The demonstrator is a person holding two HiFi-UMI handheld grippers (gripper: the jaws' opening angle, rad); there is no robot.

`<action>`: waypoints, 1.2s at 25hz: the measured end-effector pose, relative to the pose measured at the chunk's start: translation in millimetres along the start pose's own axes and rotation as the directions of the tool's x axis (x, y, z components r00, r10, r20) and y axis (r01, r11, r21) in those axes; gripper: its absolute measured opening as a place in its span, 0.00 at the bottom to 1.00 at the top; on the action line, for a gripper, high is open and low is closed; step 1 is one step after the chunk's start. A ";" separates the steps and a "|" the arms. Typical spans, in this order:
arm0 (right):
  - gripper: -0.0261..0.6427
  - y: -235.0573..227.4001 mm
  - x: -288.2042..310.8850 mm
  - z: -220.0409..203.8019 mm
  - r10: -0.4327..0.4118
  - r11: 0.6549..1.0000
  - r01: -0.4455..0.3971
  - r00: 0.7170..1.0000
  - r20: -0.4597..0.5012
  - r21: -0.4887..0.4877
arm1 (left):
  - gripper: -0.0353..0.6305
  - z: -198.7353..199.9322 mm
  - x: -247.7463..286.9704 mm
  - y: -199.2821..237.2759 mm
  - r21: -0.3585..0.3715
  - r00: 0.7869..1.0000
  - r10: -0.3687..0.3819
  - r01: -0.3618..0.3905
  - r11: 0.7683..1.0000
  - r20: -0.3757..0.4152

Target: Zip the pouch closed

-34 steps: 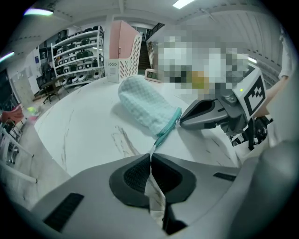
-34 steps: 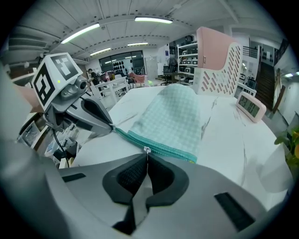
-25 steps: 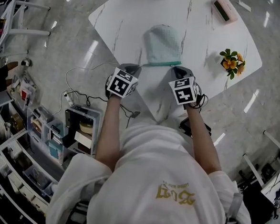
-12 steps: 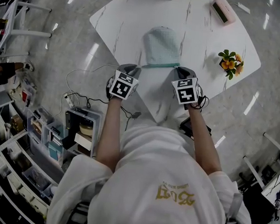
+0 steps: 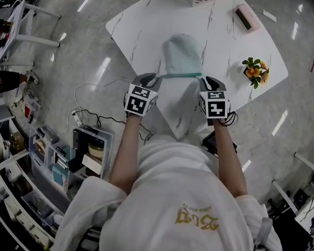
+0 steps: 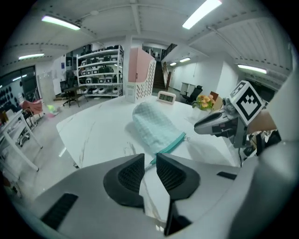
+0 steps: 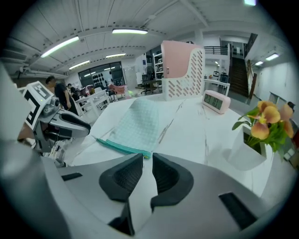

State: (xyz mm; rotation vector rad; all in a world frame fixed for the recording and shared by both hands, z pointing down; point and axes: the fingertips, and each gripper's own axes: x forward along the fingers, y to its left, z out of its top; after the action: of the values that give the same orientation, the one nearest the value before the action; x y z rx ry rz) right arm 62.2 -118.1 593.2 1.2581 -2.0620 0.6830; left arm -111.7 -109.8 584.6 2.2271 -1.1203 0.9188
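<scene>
Left gripper view: the left gripper (image 6: 150,161) had its jaws apart. They had just been opening, with nothing between the pads. One end of the zipper (image 6: 169,145) lay just past the tips, untouched.

Right gripper view: same for the right gripper (image 7: 147,161). Its jaws were parted, had just been opening, and were empty, with the zipper's other end just ahead of them.

Head view: the pouch (image 5: 182,53) lay flat on the white table (image 5: 148,25), zipper edge toward the person, with one gripper near each end of it.

- **Progress:** the teal zipper read as one straight line end to end, with no gap showing. The slider (image 6: 187,137) seemed parked at the right gripper's end, but it was too small to be sure.
- **Judgement:** the zipping looked done and both ends looked released.
- **Left to do:** probably only to back the grippers away. Nothing showed whether the last teeth under the slider had closed.
</scene>
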 end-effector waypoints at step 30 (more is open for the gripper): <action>0.06 -7.5 -139.2 73.6 -0.066 0.994 0.029 0.919 0.389 0.101 | 0.08 109.6 -95.2 -65.4 -0.093 0.915 -0.049 0.094 0.991 0.400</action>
State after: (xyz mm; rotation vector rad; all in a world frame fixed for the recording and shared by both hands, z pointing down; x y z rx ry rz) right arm 100.6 -91.5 442.7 1.6000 -2.3291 0.5425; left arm -61.0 -98.6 434.1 2.4064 -1.2167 0.3661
